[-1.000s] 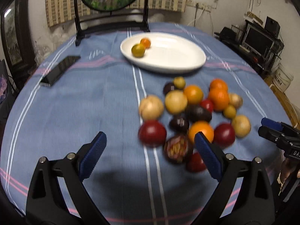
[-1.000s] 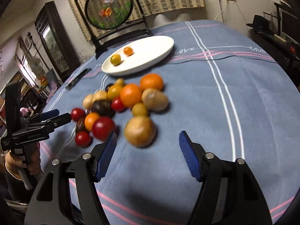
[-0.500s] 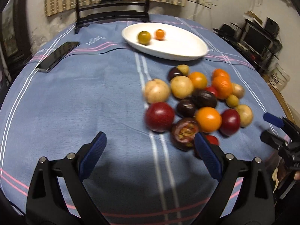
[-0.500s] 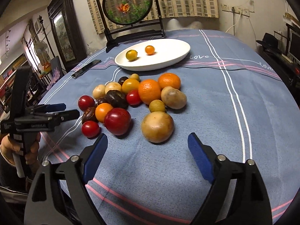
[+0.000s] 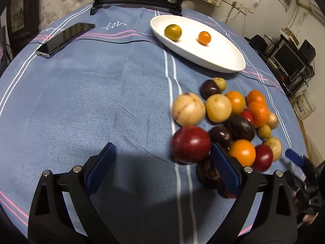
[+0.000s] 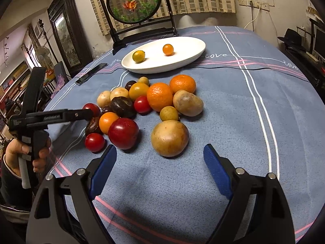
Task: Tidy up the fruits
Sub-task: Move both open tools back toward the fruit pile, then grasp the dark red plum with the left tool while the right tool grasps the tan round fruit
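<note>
A pile of several fruits lies on the blue tablecloth [image 5: 101, 101]: oranges, red plums, dark purple and tan ones. In the left wrist view my left gripper [image 5: 162, 170] is open low over the cloth, and a big red plum [image 5: 191, 144] sits just inside its right finger without touching either pad. In the right wrist view my right gripper [image 6: 160, 168] is open, and a large tan fruit [image 6: 169, 138] lies just ahead of its fingers. The white oval plate [image 6: 182, 59] beyond the pile holds a green-yellow citrus [image 6: 138, 56] and a small orange [image 6: 168, 49].
A black phone [image 5: 65, 39] lies on the cloth at the far left. A round fish-painted screen [image 6: 134, 2] on a black stand is behind the plate. A hand [image 6: 26, 150] holds the left gripper [image 6: 89, 113] at the pile's left side. Shelves with electronics stand right of the table.
The left gripper came lower and closer to the pile, so the red plum now lies by its right finger. The right gripper's jaws spread wider and it rolled a little.
</note>
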{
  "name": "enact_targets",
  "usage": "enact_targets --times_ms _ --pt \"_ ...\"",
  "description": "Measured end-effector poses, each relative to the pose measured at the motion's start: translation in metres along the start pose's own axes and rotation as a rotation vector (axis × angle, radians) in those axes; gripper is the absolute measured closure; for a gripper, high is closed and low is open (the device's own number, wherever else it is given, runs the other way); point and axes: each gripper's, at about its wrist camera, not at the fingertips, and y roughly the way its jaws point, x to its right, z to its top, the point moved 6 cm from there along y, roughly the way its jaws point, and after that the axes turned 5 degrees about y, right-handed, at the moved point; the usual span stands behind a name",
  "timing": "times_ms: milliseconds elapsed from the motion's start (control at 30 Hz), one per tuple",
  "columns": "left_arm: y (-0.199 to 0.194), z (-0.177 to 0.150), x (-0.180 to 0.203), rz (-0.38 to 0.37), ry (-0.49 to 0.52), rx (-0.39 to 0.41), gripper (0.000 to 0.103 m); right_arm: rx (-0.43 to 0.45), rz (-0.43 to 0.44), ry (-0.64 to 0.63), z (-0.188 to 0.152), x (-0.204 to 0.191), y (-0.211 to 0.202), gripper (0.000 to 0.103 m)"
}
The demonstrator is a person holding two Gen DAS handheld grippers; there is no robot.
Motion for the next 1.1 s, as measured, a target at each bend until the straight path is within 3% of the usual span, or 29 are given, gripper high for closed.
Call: enact_targets --times_ms 233,533,633,667,733,867,1000,1100 --pt "-0.004 0.000 -0.019 0.099 -0.029 -0.003 0.008 0.000 0.016 0.003 0.000 -0.002 -0.001 0.015" --pt "0.007 0.009 -0.014 0.116 0.038 0.009 0.011 -0.028 -0.051 -0.056 -0.001 -0.008 0.009 0.016" --pt "0.009 0.017 -0.013 0.121 0.054 0.022 0.028 -0.029 -0.055 -0.057 0.000 -0.009 0.010 0.016" --pt "0.009 0.018 -0.011 0.105 0.060 0.030 0.045 -0.031 -0.059 -0.058 0.000 -0.009 0.011 0.016" --pt "0.009 0.017 -0.003 0.050 0.078 0.029 0.063 -0.039 -0.070 -0.055 0.000 -0.007 0.014 0.018" --pt "0.008 0.014 0.007 0.121 0.151 0.052 0.063 -0.062 -0.086 -0.045 0.000 -0.002 0.018 0.032" --pt "0.006 0.011 0.004 0.105 0.132 0.048 0.063 -0.092 -0.110 -0.055 0.004 0.000 0.026 0.046" --pt "0.005 0.010 0.005 0.106 0.132 0.048 0.063 -0.116 -0.141 -0.071 0.007 -0.001 0.035 0.049"
